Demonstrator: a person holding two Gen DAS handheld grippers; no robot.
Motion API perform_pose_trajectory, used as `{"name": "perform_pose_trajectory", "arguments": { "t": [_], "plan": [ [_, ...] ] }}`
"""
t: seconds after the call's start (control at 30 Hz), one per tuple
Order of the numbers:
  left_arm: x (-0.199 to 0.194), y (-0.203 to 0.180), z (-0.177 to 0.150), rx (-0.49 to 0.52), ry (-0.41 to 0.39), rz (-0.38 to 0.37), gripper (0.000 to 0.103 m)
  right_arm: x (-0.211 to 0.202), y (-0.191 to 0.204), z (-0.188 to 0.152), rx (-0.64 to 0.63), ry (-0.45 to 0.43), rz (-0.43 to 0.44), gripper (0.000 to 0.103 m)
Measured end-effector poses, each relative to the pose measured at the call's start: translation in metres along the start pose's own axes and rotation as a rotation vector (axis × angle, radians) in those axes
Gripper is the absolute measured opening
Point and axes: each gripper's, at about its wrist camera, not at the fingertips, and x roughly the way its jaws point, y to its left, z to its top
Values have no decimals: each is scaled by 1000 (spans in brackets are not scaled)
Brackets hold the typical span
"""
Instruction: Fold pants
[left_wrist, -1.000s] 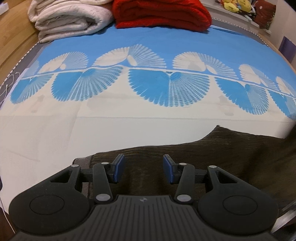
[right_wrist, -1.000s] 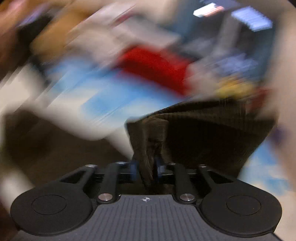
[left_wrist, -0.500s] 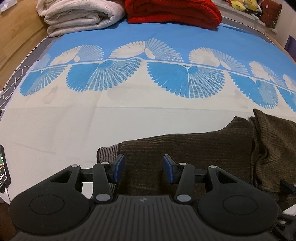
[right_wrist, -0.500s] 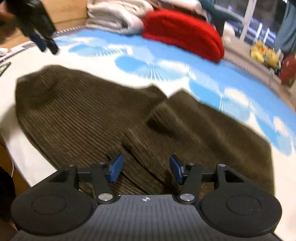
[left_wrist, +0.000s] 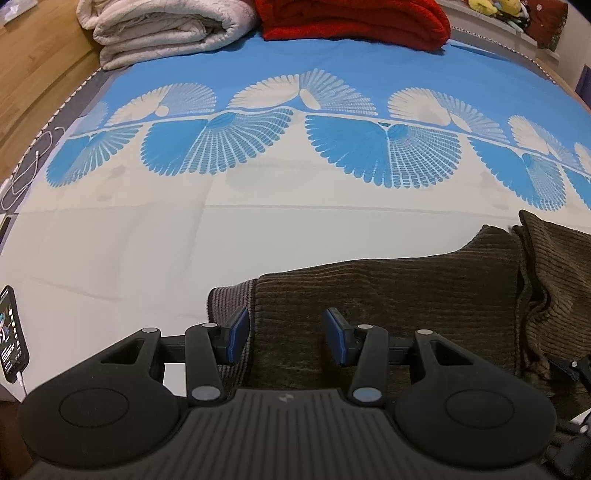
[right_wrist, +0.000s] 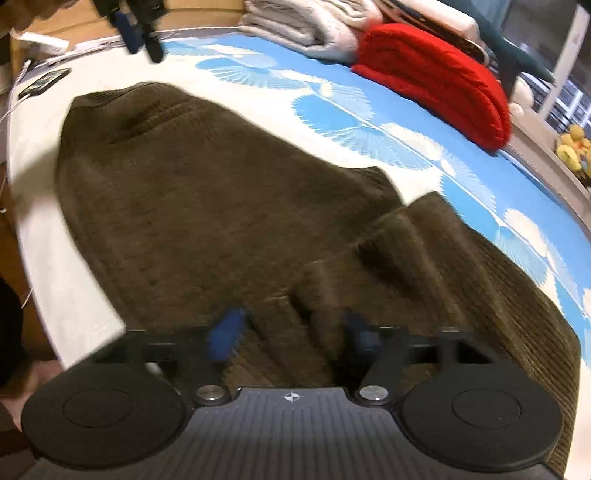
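Dark brown corduroy pants (left_wrist: 406, 295) lie on the bed sheet (left_wrist: 147, 240), with one part doubled over in a rumpled fold (right_wrist: 424, 236). My left gripper (left_wrist: 286, 332) hovers open over the ribbed end of the pants, nothing pinched between its blue pads. It also shows at the top left of the right wrist view as the left gripper (right_wrist: 136, 26). My right gripper (right_wrist: 291, 328) is blurred low over the rumpled fold; its jaws are closing, still apart, with cloth ridges under and between them.
A folded white blanket (left_wrist: 166, 29) and a red blanket (left_wrist: 354, 18) lie at the far side of the bed. A phone (left_wrist: 13, 332) on a cable rests at the left edge. Plush toys (right_wrist: 572, 144) sit on a ledge to the right.
A second ago the right gripper was shut on a raised bunch of the pants; it has let go, the cloth lies flat, and the gripper has sunk. The left gripper shifted slightly left.
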Motion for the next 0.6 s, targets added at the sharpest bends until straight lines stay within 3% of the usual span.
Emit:
{"name": "perform_pose_trajectory", "arguments": {
  "t": [0.03, 0.17, 0.27, 0.33, 0.43, 0.47, 0.6],
  "plan": [
    [-1, -2, 1, 3, -3, -4, 50, -3, -6, 2, 15, -10, 13, 26],
    [-2, -9, 4, 5, -10, -14, 50, -49, -17, 19, 18, -153, -54, 22],
    [0, -14, 6, 14, -11, -17, 50, -94, -5, 22, -44, -254, -39, 22],
    [1, -17, 7, 18, -9, -17, 50, -94, 9, 9, -129, -228, 12, 26],
    [2, -20, 5, 12, 2, -23, 50, -57, 24, -23, -175, -9, 53, 27],
    [2, -22, 4, 14, 6, -26, 50, -54, 25, -29, -168, 13, 41, 27],
    [1, -26, 2, 36, -3, -36, 50, -95, -4, -19, 23, -119, 128, 31]
  ]
}}
